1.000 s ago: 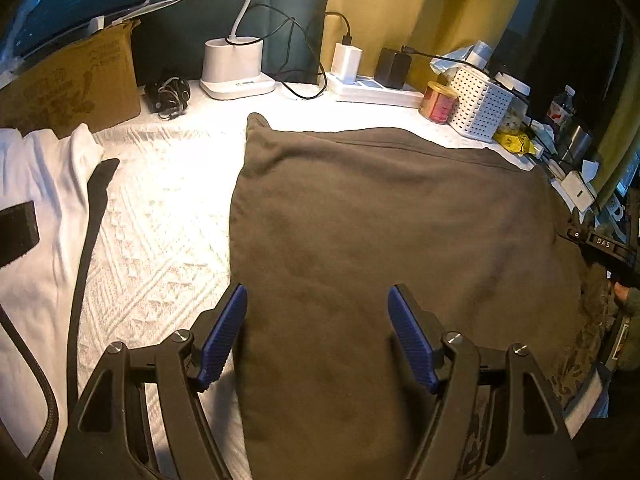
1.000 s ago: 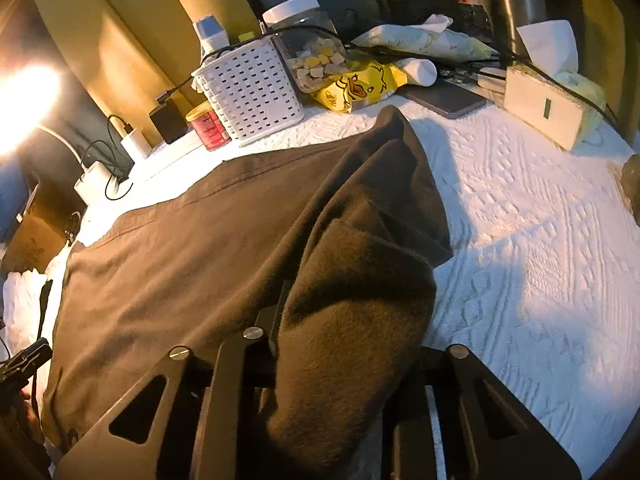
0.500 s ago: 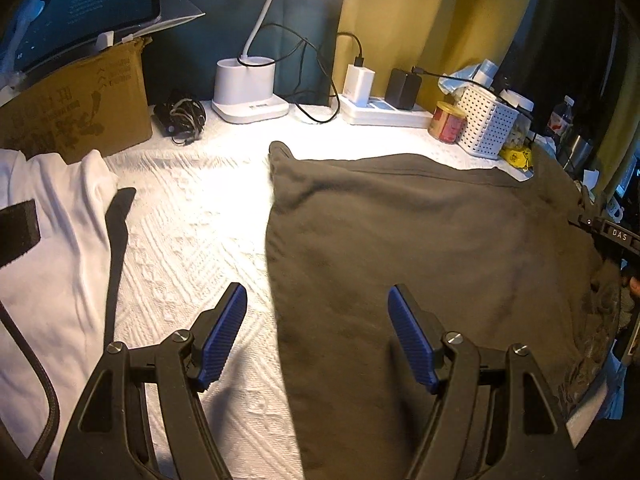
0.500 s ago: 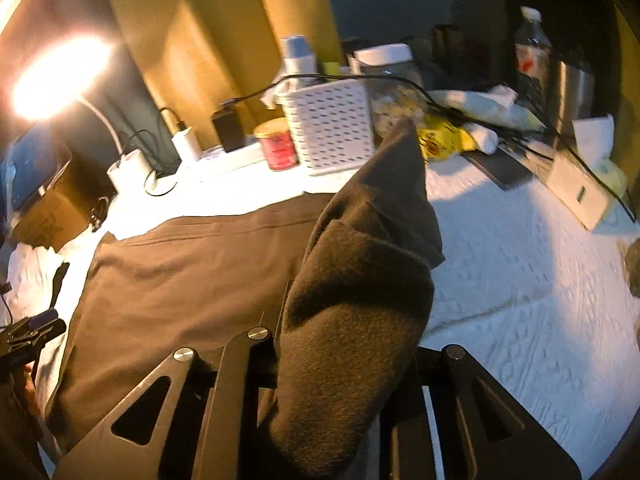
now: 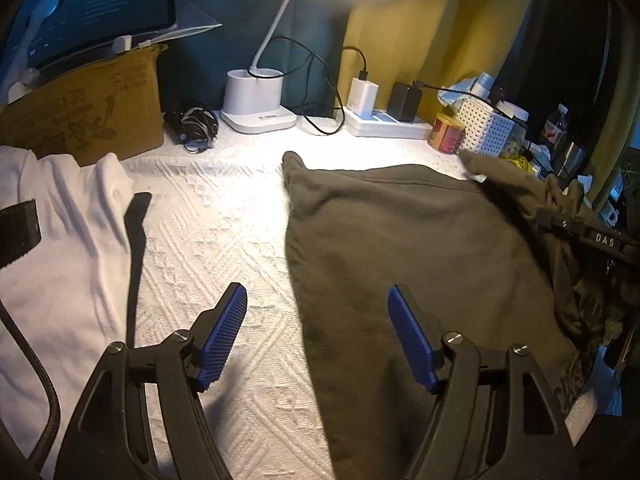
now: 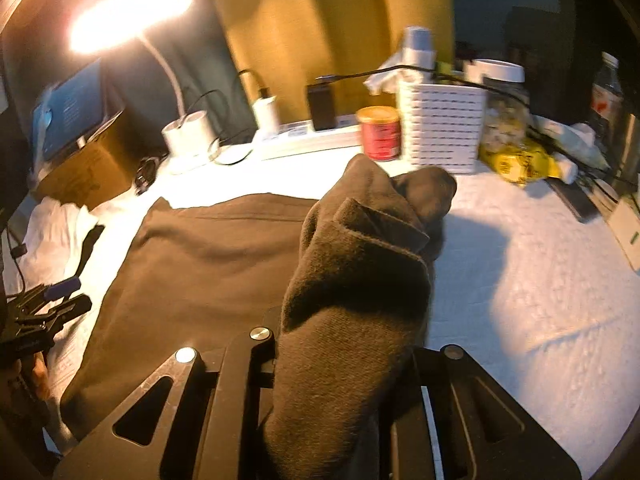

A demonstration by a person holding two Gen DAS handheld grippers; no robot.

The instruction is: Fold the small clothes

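Currently the brown garment's [image 6: 208, 264] right edge is being held clamped in the right gripper [image 6: 340, 360] for folding leftward; the left gripper [image 5: 316, 340] is being held wide, empty.

The right gripper [image 6: 344, 364] clamps a bunched fold of brown garment [image 6: 208, 264].

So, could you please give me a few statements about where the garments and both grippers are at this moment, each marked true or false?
1. The right gripper is clamped on a bunched edge of the brown garment. True.
2. The left gripper is closed on the white garment. False: its jaws are open and hold nothing.
3. The white garment lies to the left of the brown garment. True.
4. The brown garment is folded into a small square. False: most of it lies spread flat on the white textured cover.
5. The red can stands beside the white basket. True.
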